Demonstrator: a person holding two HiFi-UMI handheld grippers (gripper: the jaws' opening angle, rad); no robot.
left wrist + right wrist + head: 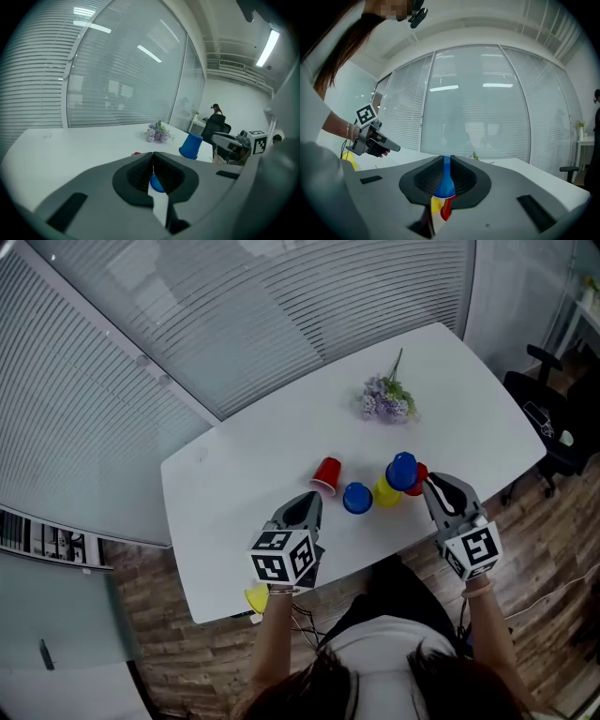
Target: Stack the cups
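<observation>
Right tongs point(427, 484) pinch the blue cup point(401, 471) (left tongs point(309, 502) pressed together, empty); lower it squarely, probably onto the yellow cup point(385, 493).

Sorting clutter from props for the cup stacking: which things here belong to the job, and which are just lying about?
Job: held blue cup in the right claw; yellow cup; right red cup; loose blue cup; left red cup.
Lying about: flower sprig; office chair.

Blue cup point(401, 471) aloft, red cup point(326, 474), yellow cup point(386, 491) seemingly inverted
</observation>
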